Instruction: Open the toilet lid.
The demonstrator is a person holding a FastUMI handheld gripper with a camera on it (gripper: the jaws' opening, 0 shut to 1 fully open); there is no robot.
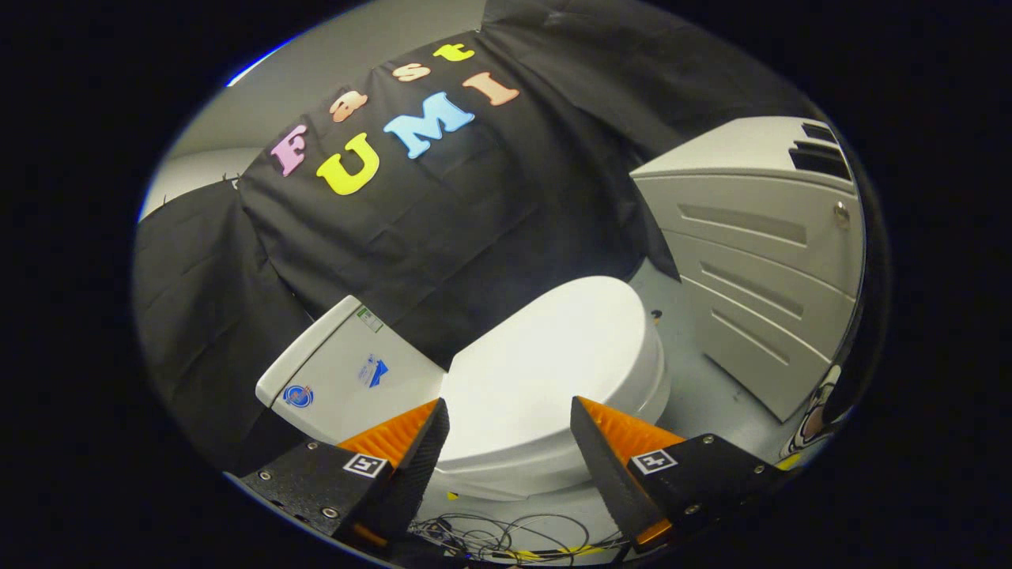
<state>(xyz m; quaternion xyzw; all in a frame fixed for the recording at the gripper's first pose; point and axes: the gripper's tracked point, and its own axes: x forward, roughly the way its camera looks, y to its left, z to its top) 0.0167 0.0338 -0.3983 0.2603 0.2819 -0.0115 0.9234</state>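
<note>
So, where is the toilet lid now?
In the gripper view the toilet lid lies closed, just ahead of the open gripper, with the tank on its left and a grey cabinet on its right.

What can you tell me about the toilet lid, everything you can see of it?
The toilet lid is a smooth, glossy white oval, plastic by its look, lying shut flat over the bowl. Its hinged end meets the white tank, which carries a few stickers and backs onto the black cloth wall. A grey cabinet stands beside it. The hand-held gripper is open, its fingers spread on either side of the lid's near edge, seemingly above it and touching nothing. Loose cables lie on the floor below.
</note>
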